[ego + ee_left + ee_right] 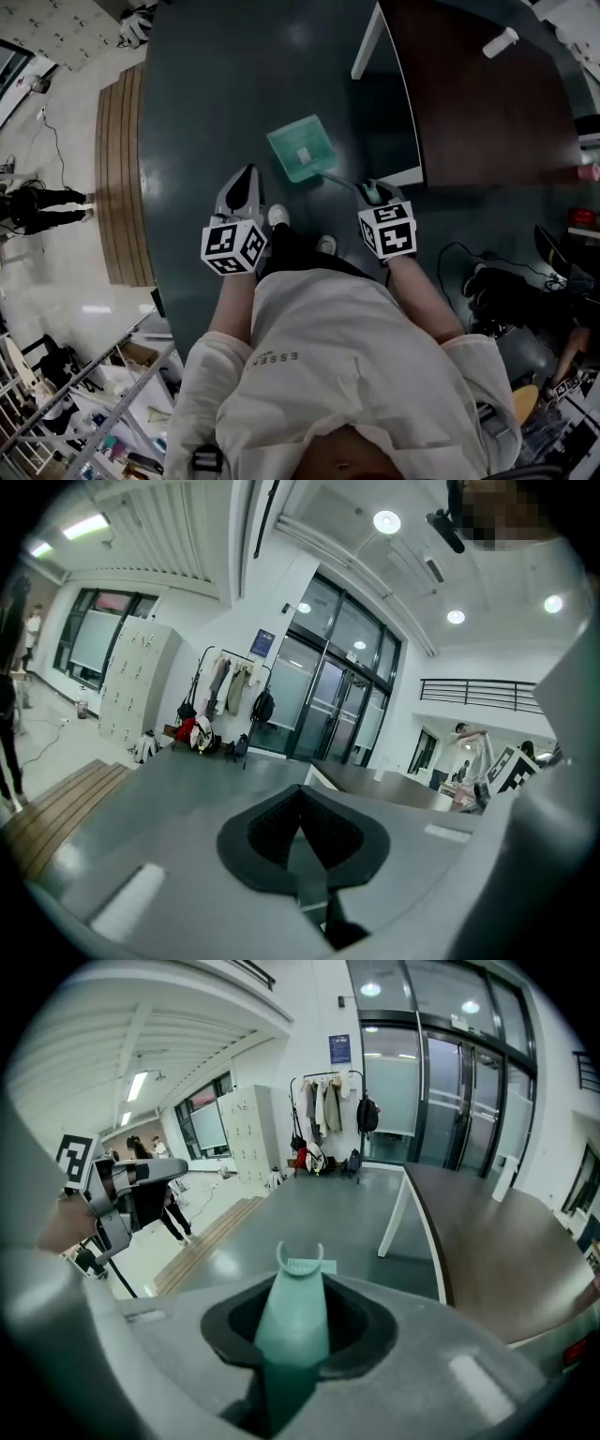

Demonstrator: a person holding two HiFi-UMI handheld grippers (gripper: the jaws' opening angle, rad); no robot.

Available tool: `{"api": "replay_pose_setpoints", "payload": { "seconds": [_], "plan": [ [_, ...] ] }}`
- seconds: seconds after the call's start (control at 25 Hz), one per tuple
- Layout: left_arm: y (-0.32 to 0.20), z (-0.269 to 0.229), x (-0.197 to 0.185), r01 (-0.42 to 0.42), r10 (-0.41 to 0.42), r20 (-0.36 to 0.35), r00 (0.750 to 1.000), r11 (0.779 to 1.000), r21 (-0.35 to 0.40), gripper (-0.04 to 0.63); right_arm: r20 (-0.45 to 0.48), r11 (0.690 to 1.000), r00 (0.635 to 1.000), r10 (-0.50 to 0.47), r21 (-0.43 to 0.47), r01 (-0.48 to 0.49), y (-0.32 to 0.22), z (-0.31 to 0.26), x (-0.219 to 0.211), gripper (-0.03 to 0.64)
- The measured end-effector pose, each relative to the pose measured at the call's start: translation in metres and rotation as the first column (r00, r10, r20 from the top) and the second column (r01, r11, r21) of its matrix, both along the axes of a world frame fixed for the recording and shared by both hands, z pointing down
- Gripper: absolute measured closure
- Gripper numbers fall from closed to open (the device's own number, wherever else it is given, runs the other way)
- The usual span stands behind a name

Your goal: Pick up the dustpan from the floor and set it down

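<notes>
The teal dustpan (300,147) hangs above the dark grey floor, its pan tilted out ahead of me. Its thin handle (343,182) runs back into my right gripper (373,193), which is shut on it. In the right gripper view the teal handle (292,1321) fills the gap between the jaws, and its forked end stands up in front. My left gripper (246,180) hangs to the left of the dustpan, apart from it. Its dark pads (277,832) meet with nothing between them.
A dark brown table (487,103) with a white leg (367,42) stands at the right, with a white bottle (500,42) on it. A strip of wooden boards (117,169) runs along the left, and a person in dark clothes (42,204) stands beyond it. Cables and dark bags (506,281) lie at the right.
</notes>
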State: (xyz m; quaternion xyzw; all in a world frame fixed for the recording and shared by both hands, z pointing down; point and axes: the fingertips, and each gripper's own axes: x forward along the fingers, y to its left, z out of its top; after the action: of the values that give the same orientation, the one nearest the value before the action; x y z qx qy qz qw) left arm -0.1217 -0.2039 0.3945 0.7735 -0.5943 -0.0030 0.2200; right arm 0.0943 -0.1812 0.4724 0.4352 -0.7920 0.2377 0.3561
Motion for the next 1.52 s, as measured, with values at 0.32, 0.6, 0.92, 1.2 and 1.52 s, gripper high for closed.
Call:
{"api": "replay_pose_setpoints", "payload": {
  "seconds": [0.32,0.6,0.92,1.2,1.52],
  "plan": [
    [-0.001,0.001,0.013,-0.036,0.036,0.011,0.999,0.999,-0.022,0.580,0.001,0.999,1.000,0.009,-0.032,-0.009,-0.002,0.005,0.001,0.545],
    [-0.013,0.008,-0.001,-0.055,0.057,0.038,0.998,0.997,-0.048,0.580,0.001,0.996,0.999,0.041,-0.076,-0.041,-0.013,0.022,-0.006,0.545],
    [-0.042,0.017,-0.027,-0.022,0.025,0.049,0.998,0.998,-0.058,0.580,-0.025,0.993,0.998,0.060,-0.105,-0.062,-0.048,0.046,-0.028,0.545],
    [-0.055,0.042,-0.046,-0.003,0.009,0.055,0.998,0.994,-0.108,0.580,-0.074,0.989,0.995,0.071,-0.125,-0.079,-0.088,0.092,-0.049,0.545],
    [-0.053,0.099,-0.065,-0.007,0.012,0.018,1.000,0.967,-0.255,0.580,-0.147,0.971,0.984,0.104,-0.201,-0.133,-0.113,0.171,-0.064,0.545]
  ]
}}
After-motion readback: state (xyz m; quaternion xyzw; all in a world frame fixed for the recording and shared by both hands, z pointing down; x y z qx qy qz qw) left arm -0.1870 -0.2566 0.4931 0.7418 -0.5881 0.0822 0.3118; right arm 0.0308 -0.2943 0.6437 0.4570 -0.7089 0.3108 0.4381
